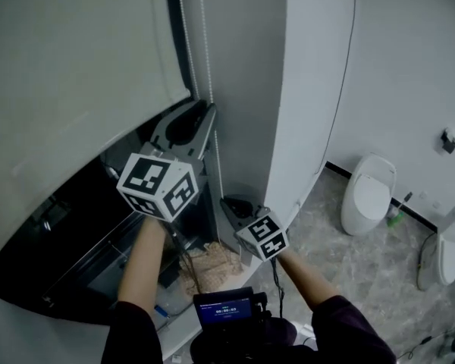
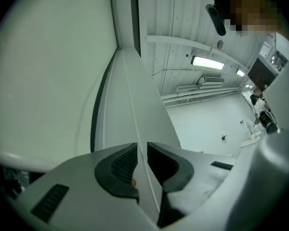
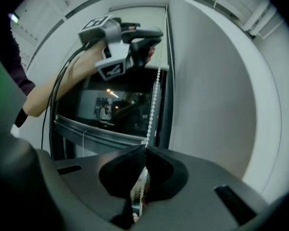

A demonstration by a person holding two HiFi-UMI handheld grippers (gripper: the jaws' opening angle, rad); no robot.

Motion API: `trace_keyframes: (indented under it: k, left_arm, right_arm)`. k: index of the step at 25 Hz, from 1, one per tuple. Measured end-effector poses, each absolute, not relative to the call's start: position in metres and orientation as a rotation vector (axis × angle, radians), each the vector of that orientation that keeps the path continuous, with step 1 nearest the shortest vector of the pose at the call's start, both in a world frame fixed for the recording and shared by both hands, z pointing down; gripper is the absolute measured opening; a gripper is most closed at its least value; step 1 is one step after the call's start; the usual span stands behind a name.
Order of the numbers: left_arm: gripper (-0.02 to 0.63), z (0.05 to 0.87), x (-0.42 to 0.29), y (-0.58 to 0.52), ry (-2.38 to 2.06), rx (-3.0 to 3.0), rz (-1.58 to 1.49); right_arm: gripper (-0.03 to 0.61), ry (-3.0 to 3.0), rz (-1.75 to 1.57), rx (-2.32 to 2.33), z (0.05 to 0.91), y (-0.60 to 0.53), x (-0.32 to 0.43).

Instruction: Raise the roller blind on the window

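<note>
The pale roller blind (image 1: 68, 67) hangs over the upper part of a dark window (image 1: 68, 233), its bottom bar curving across the glass. A white bead chain (image 1: 205, 36) drops along the window's right edge. My left gripper (image 1: 206, 114) is up at the chain, level with the blind's bottom bar. Its jaws stand a narrow gap apart (image 2: 142, 146) and the chain (image 2: 132, 100) runs through the gap without being pinched. Lower down, my right gripper (image 1: 227, 201) is shut on the bead chain (image 3: 156, 81), pads meeting around it (image 3: 145, 149). The right gripper view also shows the left gripper (image 3: 156, 35) above.
A white wall panel (image 1: 288, 89) stands just right of the chain. A white toilet (image 1: 368, 196) and another white fixture (image 1: 444, 256) sit on the marble floor (image 1: 341, 271) to the right. A small device with a lit screen (image 1: 224, 309) is at my chest.
</note>
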State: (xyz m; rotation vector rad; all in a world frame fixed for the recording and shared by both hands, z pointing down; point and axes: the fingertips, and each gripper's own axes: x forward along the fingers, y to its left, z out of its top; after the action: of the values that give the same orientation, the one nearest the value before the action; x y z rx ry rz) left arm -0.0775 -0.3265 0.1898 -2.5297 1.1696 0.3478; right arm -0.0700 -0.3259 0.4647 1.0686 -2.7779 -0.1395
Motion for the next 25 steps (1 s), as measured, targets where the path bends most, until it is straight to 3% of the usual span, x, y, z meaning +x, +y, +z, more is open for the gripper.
trace_keyframes:
  k: [5, 12, 18, 25]
  left_arm:
    - [0.023, 0.138, -0.063, -0.321, 1.164, -2.539, 0.356]
    - [0.014, 0.138, -0.079, -0.315, 1.231, -2.449, 0.394]
    - [0.014, 0.19, -0.079, -0.329, 1.289, -2.501, 0.282]
    - [0.014, 0.359, -0.056, -0.334, 1.285, -2.771, 0.053]
  right_arm:
    - [0.012, -2.735, -0.029, 0.981, 0.5, -0.3, -0.067]
    - [0.014, -2.794, 0.064, 0.968, 0.491, -0.296, -0.062]
    - [0.014, -3.059, -0.027, 1.032, 0.349, -0.303, -0.032]
    - [0.026, -3.211, -0.324, 1.121, 0.186, -0.312, -0.032]
